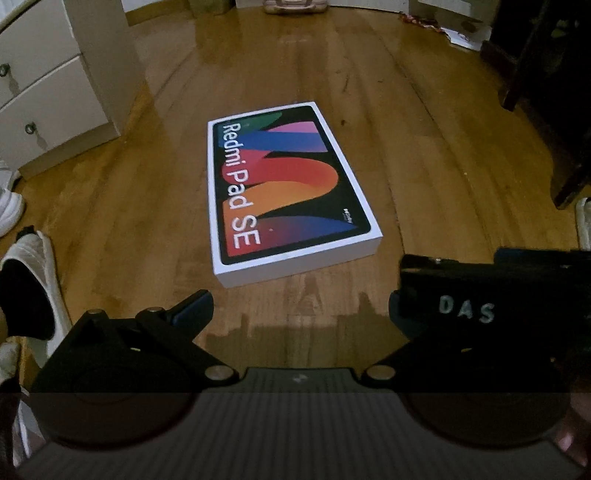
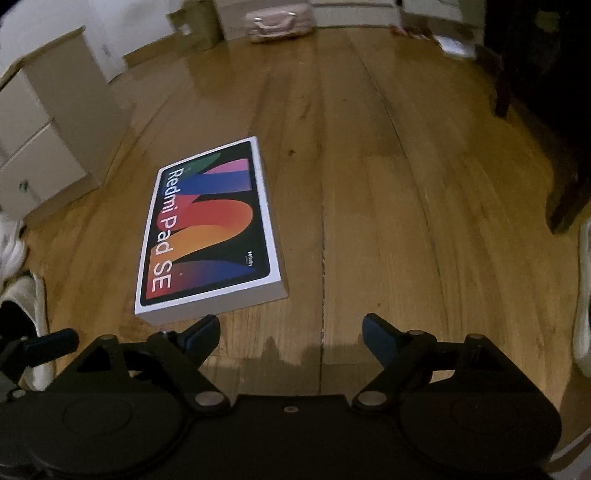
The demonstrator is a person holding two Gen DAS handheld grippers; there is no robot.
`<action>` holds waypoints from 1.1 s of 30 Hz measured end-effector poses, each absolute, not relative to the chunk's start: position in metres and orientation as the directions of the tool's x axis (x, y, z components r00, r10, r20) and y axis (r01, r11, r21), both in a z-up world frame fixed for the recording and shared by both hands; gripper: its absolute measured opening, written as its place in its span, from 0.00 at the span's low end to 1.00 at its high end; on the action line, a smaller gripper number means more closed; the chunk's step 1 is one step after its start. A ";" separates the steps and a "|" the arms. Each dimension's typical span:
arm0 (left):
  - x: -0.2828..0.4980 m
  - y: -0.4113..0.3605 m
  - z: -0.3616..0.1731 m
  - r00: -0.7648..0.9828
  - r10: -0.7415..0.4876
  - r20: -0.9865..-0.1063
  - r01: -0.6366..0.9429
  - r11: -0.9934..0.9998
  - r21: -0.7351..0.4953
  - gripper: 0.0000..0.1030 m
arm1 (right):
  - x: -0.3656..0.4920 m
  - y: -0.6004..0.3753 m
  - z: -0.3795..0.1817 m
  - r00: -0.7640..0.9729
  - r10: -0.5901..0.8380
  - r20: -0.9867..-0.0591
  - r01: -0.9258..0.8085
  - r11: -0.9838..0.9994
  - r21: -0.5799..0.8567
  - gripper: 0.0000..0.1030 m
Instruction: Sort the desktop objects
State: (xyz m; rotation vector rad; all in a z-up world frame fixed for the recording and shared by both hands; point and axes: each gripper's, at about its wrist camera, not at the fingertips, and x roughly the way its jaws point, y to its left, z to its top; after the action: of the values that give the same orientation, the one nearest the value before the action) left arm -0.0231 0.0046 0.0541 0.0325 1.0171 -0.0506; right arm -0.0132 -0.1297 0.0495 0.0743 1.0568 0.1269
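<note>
A white tablet box [image 1: 288, 188] printed "Redmi Pad SE" with coloured shapes lies flat on the wooden floor [image 1: 424, 177], ahead of my left gripper. In the right wrist view the box [image 2: 208, 229] lies ahead and to the left. My left gripper [image 1: 299, 314] is open and empty, hovering just short of the box's near edge. My right gripper [image 2: 290, 332] is open and empty, its left finger close to the box's near right corner. The right gripper's body, marked "DAS" [image 1: 467, 312], covers the left gripper's right finger in the left wrist view.
A white drawer cabinet [image 1: 48, 92] stands at the left. Dark furniture legs [image 1: 546, 110] stand at the right. White shoes and slippers [image 1: 29, 266] lie at the left edge. A pink bag [image 2: 282, 18] sits by the far wall.
</note>
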 end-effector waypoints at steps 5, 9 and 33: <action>-0.020 0.000 0.043 0.499 0.010 -0.867 0.079 0.995 0.057 1.00 | -0.019 -0.121 0.047 0.481 0.062 -0.875 -0.069 0.997 0.033 0.86; -0.016 -0.003 0.037 0.500 0.021 -0.866 0.069 0.996 0.064 1.00 | -0.014 -0.120 0.039 0.468 0.068 -0.881 -0.059 0.997 0.046 0.86; -0.017 -0.024 0.050 0.536 0.105 -0.838 0.080 0.981 0.174 1.00 | -0.008 -0.123 0.043 0.470 0.070 -0.880 -0.078 0.996 0.038 0.87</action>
State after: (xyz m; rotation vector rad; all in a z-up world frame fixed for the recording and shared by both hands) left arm -0.0167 -0.0237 0.0499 0.2009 1.0072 0.0150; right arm -0.0079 -0.1234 0.0430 -0.0081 1.0782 0.0904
